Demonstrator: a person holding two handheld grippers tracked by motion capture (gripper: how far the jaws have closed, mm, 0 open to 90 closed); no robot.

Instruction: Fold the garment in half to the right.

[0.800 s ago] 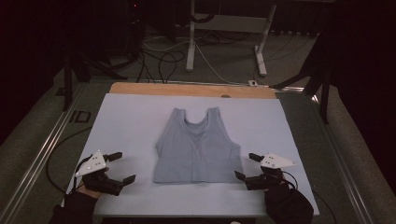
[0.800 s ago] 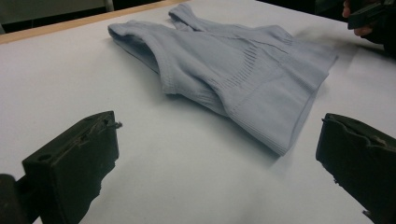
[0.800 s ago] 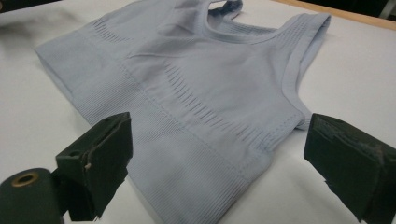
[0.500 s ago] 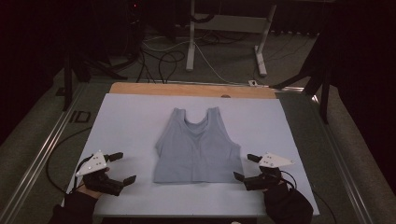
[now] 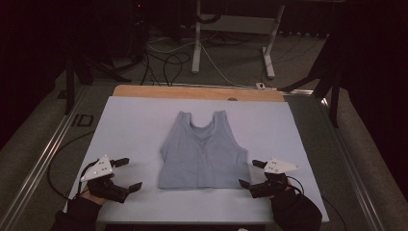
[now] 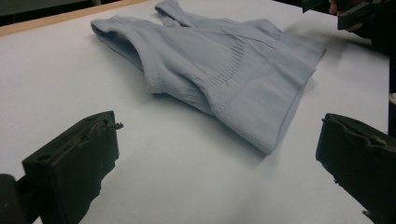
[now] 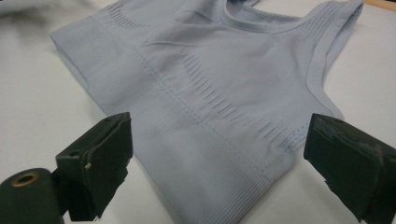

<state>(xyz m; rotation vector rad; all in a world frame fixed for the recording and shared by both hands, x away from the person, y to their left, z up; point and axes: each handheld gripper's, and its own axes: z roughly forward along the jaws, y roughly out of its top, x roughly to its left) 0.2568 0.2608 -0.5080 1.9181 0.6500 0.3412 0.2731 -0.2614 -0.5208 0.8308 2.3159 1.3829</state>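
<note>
Dim room, cables point(image 5: 166, 57) across grey floor point(image 5: 29, 144).

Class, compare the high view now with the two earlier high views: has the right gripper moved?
No. The right gripper sits at the same spot beside the bottom right corner of the grey top, jaws open, near the table's front edge.

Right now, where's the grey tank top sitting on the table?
In the high view the tank top lies flat at the middle of the white table sheet, straps pointing away, its hem between the left gripper and right gripper.
</note>
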